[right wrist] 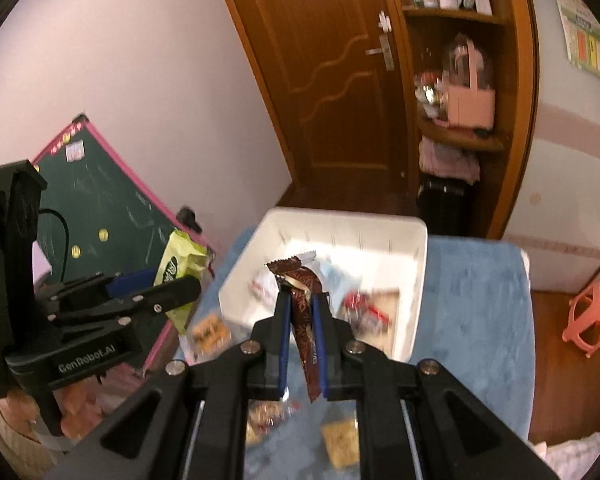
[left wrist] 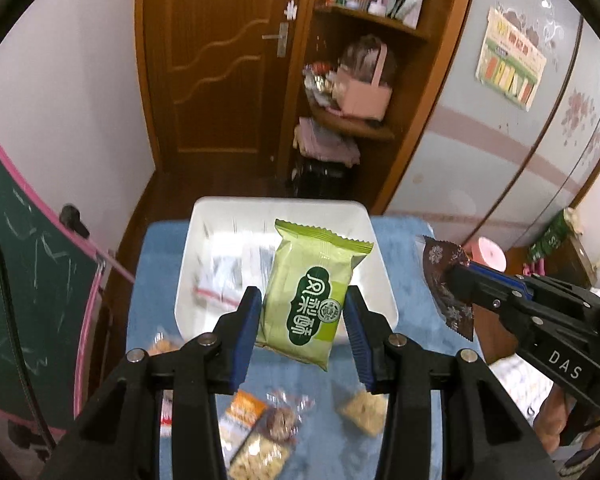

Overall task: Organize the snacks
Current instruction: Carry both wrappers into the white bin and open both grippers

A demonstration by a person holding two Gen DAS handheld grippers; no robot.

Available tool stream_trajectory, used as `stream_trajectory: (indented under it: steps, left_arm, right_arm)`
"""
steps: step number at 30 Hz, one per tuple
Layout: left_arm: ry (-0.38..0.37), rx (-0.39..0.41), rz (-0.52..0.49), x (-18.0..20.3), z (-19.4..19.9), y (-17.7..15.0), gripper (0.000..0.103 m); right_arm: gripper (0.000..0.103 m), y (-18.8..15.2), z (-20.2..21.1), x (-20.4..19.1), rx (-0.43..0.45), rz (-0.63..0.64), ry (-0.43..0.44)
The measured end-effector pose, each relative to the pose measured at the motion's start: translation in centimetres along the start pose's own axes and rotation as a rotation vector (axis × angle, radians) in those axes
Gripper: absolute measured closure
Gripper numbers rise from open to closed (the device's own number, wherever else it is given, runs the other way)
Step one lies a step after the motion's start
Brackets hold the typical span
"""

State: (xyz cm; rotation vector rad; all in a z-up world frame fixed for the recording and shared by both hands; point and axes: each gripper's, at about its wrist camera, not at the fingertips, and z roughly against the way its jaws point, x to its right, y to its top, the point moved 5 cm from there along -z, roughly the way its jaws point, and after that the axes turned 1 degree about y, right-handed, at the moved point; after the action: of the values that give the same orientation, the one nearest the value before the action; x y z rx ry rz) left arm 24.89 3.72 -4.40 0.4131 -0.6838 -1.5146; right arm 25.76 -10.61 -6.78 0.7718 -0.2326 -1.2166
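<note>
My left gripper (left wrist: 302, 304) is shut on a green snack packet (left wrist: 314, 294) and holds it in the air over the near edge of the white bin (left wrist: 284, 208). In the right wrist view the same packet (right wrist: 178, 266) and left gripper (right wrist: 160, 286) are to the left of the bin (right wrist: 412, 280). My right gripper (right wrist: 300, 300) is shut on a brown snack bar (right wrist: 306, 320), held upright above the bin's near side. In the left wrist view the brown bar (left wrist: 446, 276) hangs right of the bin. Several packets lie inside the bin.
A blue cloth (left wrist: 404, 248) covers the table. Loose snacks lie on it near me: an orange packet (left wrist: 242, 408), a clear-wrapped cookie (left wrist: 282, 420), a pale cracker (left wrist: 364, 410). A green chalkboard (right wrist: 96, 208) leans at left. A pink stool (right wrist: 592, 312) stands at right.
</note>
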Motion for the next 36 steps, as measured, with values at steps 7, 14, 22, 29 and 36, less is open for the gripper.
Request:
stream_trajectory:
  steps: [7,14,22,29,36]
  left_arm:
    - [-0.002,0.041,0.008,-0.4,-1.0,3.9,0.062]
    - [0.009,0.037,0.016,-0.6,-4.0,6.0,0.062]
    - [0.023,0.009,0.003,-0.4,-7.6,6.6,0.062]
    - [0.044,-0.026,0.014,-0.5,-10.3,6.0,0.007]
    - [0.054,-0.093,0.026,-1.2,-12.3,4.3,0.004]
  right_arm:
    - [0.092,3.9,-0.9,0.0,0.067,-0.017,-0.009]
    - [0.092,5.6,-3.2,1.7,0.061,-0.067,-0.023]
    - [0.092,5.7,-5.9,3.5,0.025,-0.102,-0.044]
    - [0.084,3.9,-9.6,5.7,-0.085,-0.143,-0.082]
    - [0.069,1.1,-10.9,7.0,-0.153,-0.18,-0.099]
